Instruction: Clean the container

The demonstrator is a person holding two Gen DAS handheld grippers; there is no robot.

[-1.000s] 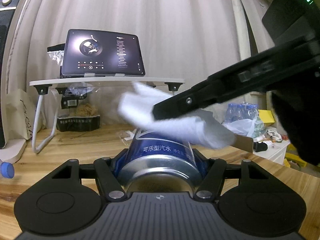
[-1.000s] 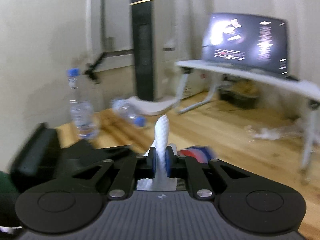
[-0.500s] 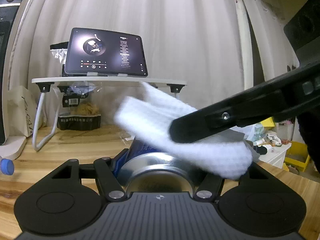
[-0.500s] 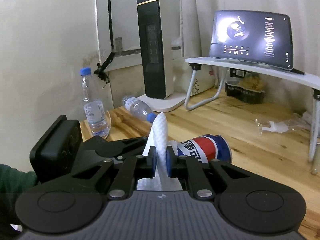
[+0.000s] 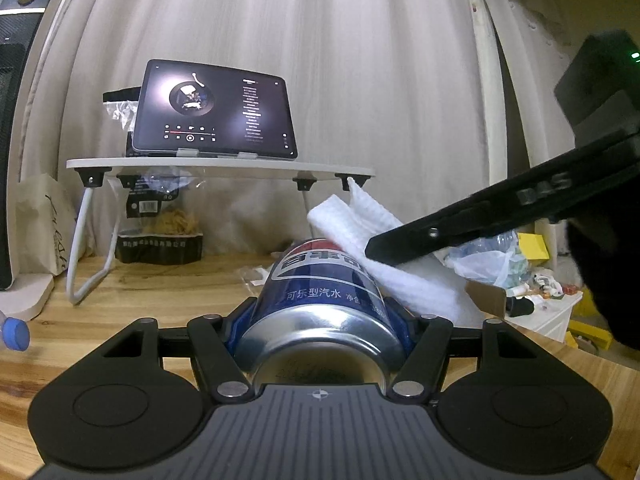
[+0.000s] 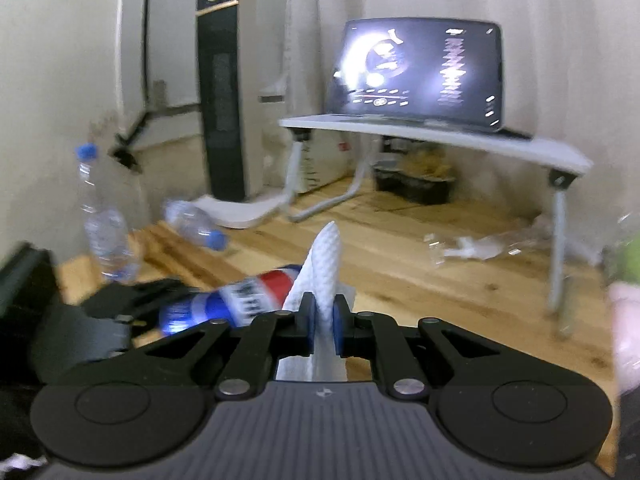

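Note:
My left gripper [image 5: 320,320] is shut on a blue Pepsi can [image 5: 320,292] and holds it lying lengthwise above the wooden table, base toward the camera. My right gripper [image 6: 323,324] is shut on a folded white cloth [image 6: 326,264]. In the left wrist view the cloth [image 5: 384,256] lies against the can's upper right side, under the right gripper's black finger [image 5: 460,228]. In the right wrist view the can [image 6: 236,300] lies just left of the cloth, held by the left gripper [image 6: 104,320].
A white lap table [image 5: 220,166] with a lit tablet [image 5: 214,110] stands at the back. A tower heater [image 6: 226,92] and two water bottles [image 6: 104,224] are at the left. Plastic wrappers [image 6: 472,246] lie on the wooden table [image 5: 132,280]. Clutter [image 5: 532,276] sits at the right.
The cloth has slid from over the can's top to its right side, uncovering the can's label. The right gripper moved right and back; the left still holds the can.

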